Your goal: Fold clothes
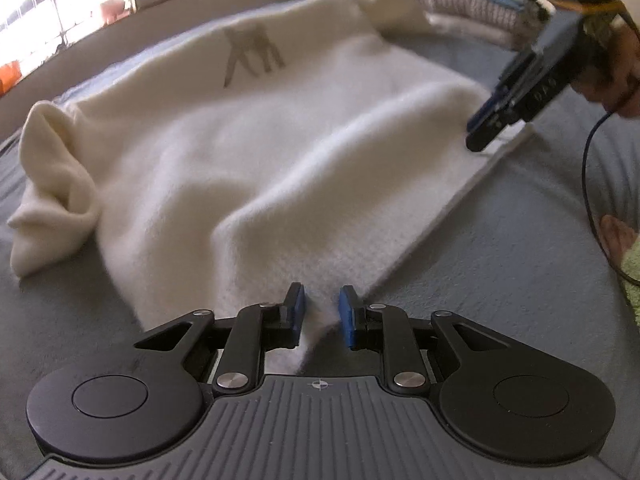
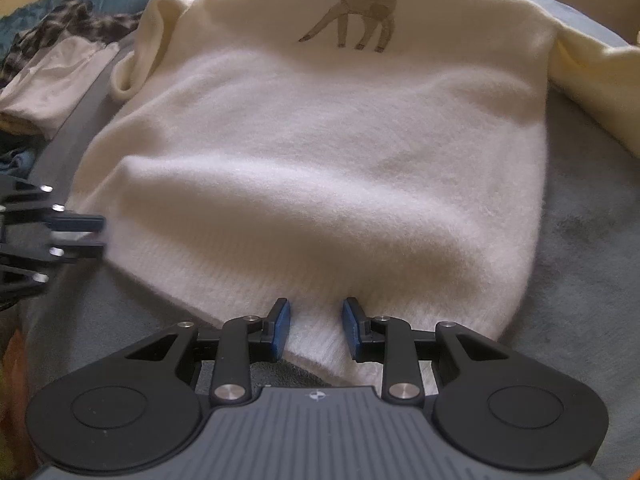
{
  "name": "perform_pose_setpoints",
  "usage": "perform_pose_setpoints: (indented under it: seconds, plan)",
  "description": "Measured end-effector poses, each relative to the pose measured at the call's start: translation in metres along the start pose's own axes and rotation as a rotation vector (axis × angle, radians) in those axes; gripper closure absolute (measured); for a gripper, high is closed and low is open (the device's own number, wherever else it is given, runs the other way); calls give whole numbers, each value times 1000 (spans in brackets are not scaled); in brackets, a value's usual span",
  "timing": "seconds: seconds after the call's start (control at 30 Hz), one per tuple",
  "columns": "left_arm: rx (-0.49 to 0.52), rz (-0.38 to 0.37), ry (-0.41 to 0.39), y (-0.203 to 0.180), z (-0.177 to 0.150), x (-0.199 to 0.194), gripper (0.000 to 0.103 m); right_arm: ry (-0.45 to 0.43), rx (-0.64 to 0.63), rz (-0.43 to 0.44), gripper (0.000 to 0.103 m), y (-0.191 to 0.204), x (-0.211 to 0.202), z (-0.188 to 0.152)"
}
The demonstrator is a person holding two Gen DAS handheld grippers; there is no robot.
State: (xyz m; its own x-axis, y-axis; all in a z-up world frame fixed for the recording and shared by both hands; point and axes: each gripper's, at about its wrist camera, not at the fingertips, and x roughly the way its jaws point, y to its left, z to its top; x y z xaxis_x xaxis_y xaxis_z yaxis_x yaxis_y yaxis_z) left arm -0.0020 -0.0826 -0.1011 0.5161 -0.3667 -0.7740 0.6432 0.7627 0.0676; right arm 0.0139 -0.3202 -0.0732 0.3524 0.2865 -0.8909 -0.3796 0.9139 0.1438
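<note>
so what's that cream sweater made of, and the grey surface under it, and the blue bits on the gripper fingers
The cream sweater looks like a soft, fuzzy knit, perhaps wool or a fleecy blend: matte nap, with ribbing at the hem. The grey surface seems to be plush fabric, going by its mottled pile. The blue pads on the right hand-held gripper look like matte rubber or foam, though I can't be sure.

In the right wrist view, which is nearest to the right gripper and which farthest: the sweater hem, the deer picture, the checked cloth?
From the right gripper:
1. Sweater hem, lying between the open fingers.
2. Deer picture, straight ahead, high on the cream sweater.
3. Checked cloth, far left, beyond the sweater's edge.
</note>
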Motion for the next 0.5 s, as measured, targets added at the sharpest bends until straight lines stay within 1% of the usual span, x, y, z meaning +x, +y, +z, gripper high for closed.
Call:
perform_pose_setpoints:
  seconds: [0.07,0.17,0.27,0.43,0.5]
  plan:
    - [-10,-9,-2,3,0,-1,83,-8,-25,42,72,9,-7,8]
    - [-34,-18,-1,6,-2,-2,83,-13,-54,139,72,29,-2,22]
    - [-23,-12,-5,3,-3,-2,83,-18,-83,235,72,49,3,35]
    - [-43,-24,-8,7,-4,-1,83,-55,-170,310,73,87,32,39]
    - [-46,-29,-13,7,-5,-1,83,-83,-194,310,74,97,39,38]
